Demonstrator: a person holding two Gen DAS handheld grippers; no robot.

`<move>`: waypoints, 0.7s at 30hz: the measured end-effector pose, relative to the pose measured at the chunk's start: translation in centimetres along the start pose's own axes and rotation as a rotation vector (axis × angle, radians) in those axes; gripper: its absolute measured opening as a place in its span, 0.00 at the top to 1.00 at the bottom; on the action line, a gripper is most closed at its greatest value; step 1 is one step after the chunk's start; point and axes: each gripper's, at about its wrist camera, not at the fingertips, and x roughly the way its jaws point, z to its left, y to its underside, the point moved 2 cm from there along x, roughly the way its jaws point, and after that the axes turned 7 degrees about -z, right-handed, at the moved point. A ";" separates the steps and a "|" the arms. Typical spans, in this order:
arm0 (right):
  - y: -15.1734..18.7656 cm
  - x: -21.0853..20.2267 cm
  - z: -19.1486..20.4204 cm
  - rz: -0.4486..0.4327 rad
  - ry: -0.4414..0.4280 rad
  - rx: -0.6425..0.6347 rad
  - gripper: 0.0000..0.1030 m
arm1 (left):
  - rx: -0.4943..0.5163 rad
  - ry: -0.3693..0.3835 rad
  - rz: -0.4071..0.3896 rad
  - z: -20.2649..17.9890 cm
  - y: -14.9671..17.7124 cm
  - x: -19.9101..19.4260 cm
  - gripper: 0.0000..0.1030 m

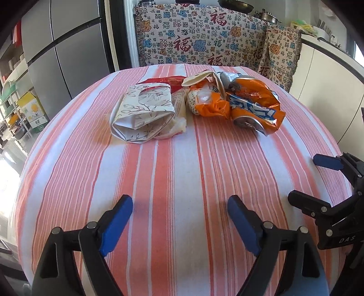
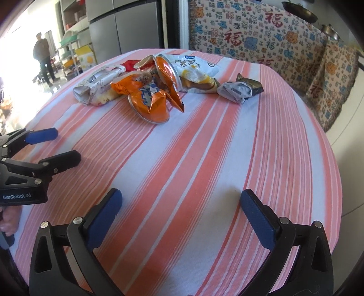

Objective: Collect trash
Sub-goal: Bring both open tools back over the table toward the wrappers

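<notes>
left claw (image 1: 179,218) released, empty | right claw (image 2: 180,211) released, empty | trash pile (image 2: 145,86) beyond both

A home kitchen-dining room: a tall grey multi-door refrigerator (image 1: 63,52), steel pots (image 1: 267,16) on a white counter (image 1: 329,68), a patterned woven throw over seating (image 1: 200,36), and a pink-and-white striped cloth-covered tabletop (image 1: 182,170).

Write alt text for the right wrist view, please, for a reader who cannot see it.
A heap of trash, with a crushed orange can in front, lies at the far side of a pink-striped tablecloth. The right gripper stands open and empty in the foreground. The left gripper enters from the left edge.
</notes>
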 end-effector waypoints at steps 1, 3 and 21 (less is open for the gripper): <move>0.0 0.0 0.0 0.000 0.000 0.000 0.00 | 0.000 0.000 0.000 0.0 0.0 0.0 0.15; 0.0 0.0 0.0 0.000 0.000 -0.001 0.00 | 0.000 0.000 0.000 0.0 0.0 0.0 0.15; 0.0 0.0 -0.1 0.001 -0.001 -0.001 0.00 | -0.013 0.055 -0.011 0.6 -0.3 -0.3 0.15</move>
